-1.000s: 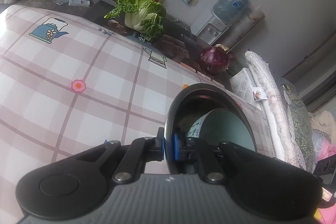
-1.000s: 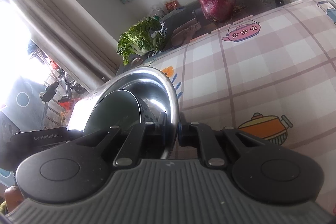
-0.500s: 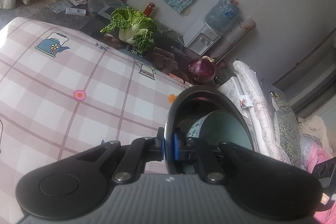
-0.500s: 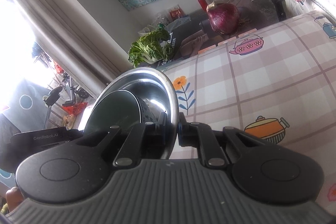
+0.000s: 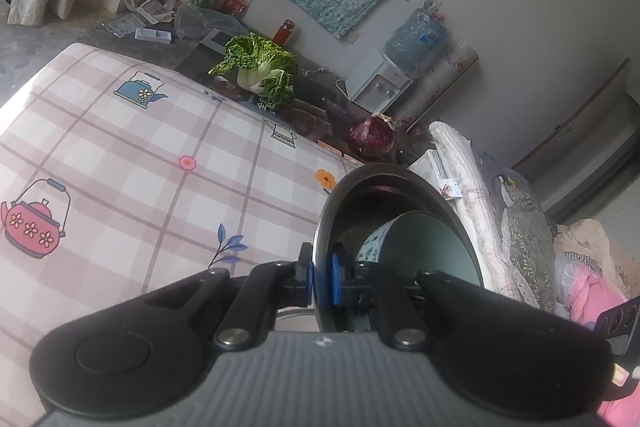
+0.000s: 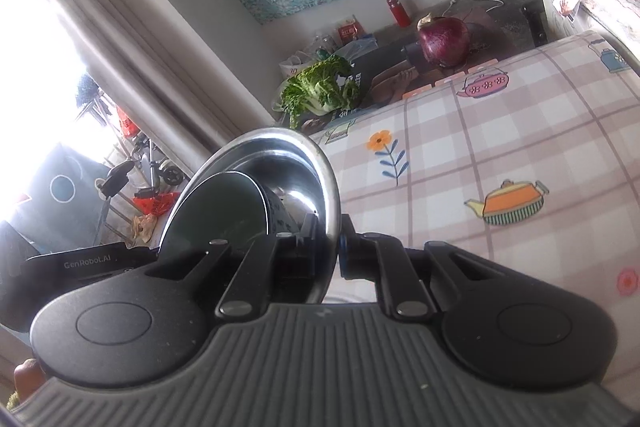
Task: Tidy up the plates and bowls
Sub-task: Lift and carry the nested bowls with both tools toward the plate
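Two hand-held grippers share one load: your left hand-held gripper (image 5: 321,281) pinches the steel bowl (image 5: 436,195) by its rim at about 6 o'clock in the left wrist view, and your right hand-held gripper (image 6: 334,247) pinches the opposite rim of the same steel bowl (image 6: 288,147). Nested inside sits a patterned ceramic bowl (image 5: 424,247), tipped on its side against the steel wall. The pair hangs above the checked worktop (image 5: 120,155), not touching it, as far as I can tell.

Expect the steel to be light, stiff and slippery under the pads; the thin rim gives little purchase. The ceramic one is likely heavier, breakable and loose, so it may roll if you tilt. Keep both rim grips level. The cabbage (image 5: 260,75) and red onion (image 5: 370,139) lie at 12 o'clock, well apart.
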A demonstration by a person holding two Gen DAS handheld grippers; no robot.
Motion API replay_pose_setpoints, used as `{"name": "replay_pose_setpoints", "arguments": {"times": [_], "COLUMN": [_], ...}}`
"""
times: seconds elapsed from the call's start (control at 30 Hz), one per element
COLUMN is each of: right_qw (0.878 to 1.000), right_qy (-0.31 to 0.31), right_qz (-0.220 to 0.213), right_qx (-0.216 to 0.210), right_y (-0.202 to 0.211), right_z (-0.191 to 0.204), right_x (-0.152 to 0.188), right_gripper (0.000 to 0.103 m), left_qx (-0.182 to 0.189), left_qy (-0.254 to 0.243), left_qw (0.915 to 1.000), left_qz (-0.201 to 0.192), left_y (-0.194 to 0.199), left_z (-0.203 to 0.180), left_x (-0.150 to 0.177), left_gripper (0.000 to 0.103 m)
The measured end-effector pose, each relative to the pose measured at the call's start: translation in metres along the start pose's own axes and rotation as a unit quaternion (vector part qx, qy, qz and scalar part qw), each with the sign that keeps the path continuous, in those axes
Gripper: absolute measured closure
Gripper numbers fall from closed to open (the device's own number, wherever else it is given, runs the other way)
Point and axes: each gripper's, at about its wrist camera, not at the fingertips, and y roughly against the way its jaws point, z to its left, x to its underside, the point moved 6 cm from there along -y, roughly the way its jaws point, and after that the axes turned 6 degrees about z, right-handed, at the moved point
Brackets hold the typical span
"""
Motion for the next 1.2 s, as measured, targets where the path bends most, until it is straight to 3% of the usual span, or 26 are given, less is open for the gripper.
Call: {"name": "replay_pose_setpoints", "arguments": {"times": [0.53, 1.2], "right_qw": [0.999, 0.997], "right_qy": [-0.001, -0.013], "right_qz": [0.036, 0.077], "right_qx": [0.001, 0.025], "right_y": [0.019, 0.002], "right_z": [0.02, 0.001], "right_x": [0.076, 0.112], "right_gripper": [0.094, 0.093], "left_qx": [-0.012, -0.023], "left_qy": [0.031, 0.042], "left_qw": [0.9993, 0.9973], "left_qz": [0.015, 0.055], "left_y": [0.034, 0.012], "left_z": [0.035, 0.056], "left_x": [0.063, 0.096], "left_gripper": [0.095, 0.095]}}
